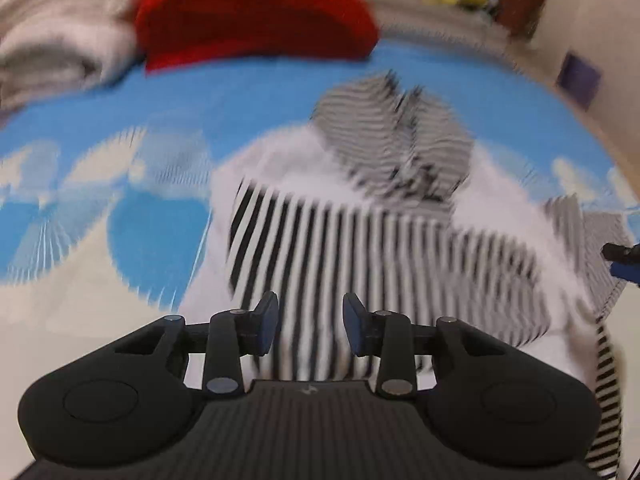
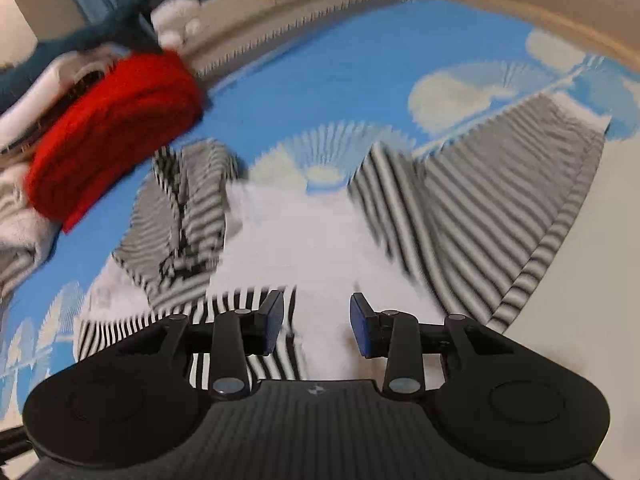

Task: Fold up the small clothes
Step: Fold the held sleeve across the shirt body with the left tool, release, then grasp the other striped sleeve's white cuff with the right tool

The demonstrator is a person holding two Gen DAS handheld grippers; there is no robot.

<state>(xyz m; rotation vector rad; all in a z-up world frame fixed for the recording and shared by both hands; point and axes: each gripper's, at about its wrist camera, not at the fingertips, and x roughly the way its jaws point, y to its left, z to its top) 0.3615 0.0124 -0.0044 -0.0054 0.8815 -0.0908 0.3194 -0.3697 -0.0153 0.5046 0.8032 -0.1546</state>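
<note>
On the blue sheet [image 1: 260, 92], the striped garment [image 1: 360, 248] lies below both released fingers [image 1: 264, 328].

The left gripper [image 1: 310, 326], jaws apart and empty, hangs over the striped garment [image 1: 360, 240].

Two wrist views angled steeply down, close over one striped garment [image 1: 360, 248].

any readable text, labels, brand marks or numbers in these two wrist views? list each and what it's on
No readable text in either view.
Small pale emblem on the left gripper body: a mark, no letters legible.
Same emblem on the right gripper body: not legible.
Striped garment and blue cloud-print cover: patterns only, motion-blurred.
</note>
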